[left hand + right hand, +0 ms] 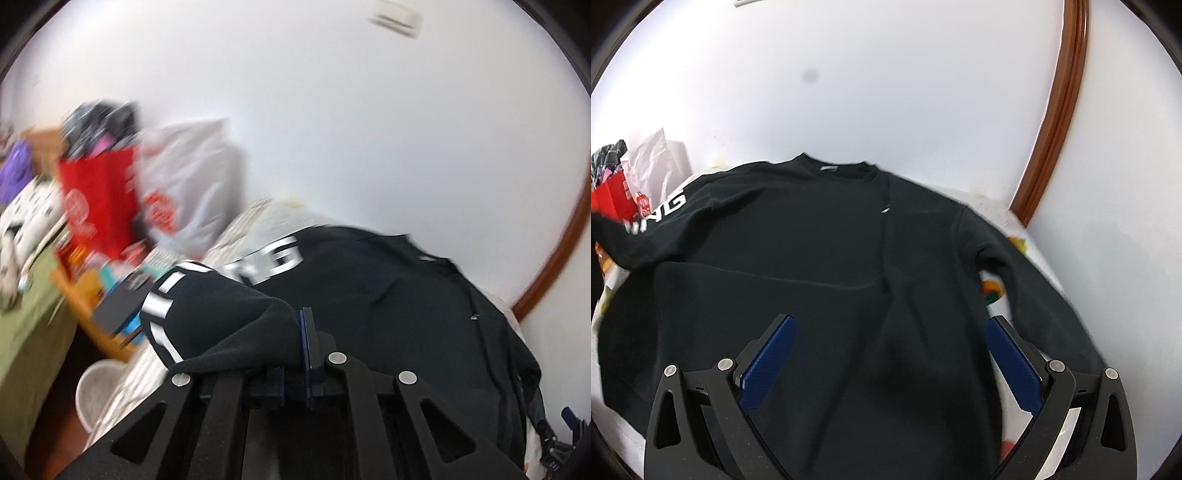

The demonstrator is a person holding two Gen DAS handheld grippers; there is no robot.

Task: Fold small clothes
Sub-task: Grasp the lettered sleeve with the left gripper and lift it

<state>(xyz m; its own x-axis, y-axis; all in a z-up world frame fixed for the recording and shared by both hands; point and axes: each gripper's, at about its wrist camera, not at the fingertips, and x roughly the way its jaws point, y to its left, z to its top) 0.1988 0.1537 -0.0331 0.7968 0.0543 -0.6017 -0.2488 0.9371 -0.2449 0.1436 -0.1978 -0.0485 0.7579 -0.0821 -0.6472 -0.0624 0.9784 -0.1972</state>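
Observation:
A black sweatshirt (798, 258) with white lettering on one sleeve lies spread on a light patterned bed cover, collar toward the wall. In the left wrist view my left gripper (306, 325) is shut on the lettered sleeve (221, 310), which bunches up to the left of the pinched blue pads, lifted off the bed. The sweatshirt body (388, 295) stretches beyond it. In the right wrist view my right gripper (892, 325) hangs open above the lower part of the sweatshirt, its blue pads (768, 362) wide apart with only cloth below them. The lifted sleeve (635, 236) shows at far left.
A red bag (99, 206) stuffed with clothes and a white plastic bag (184, 184) stand at the left by the wall. A wooden bedside surface (88, 295) carries small items and a dark phone. A brown door frame (1056, 122) runs along the right. A pale bin (96, 391) sits on the floor.

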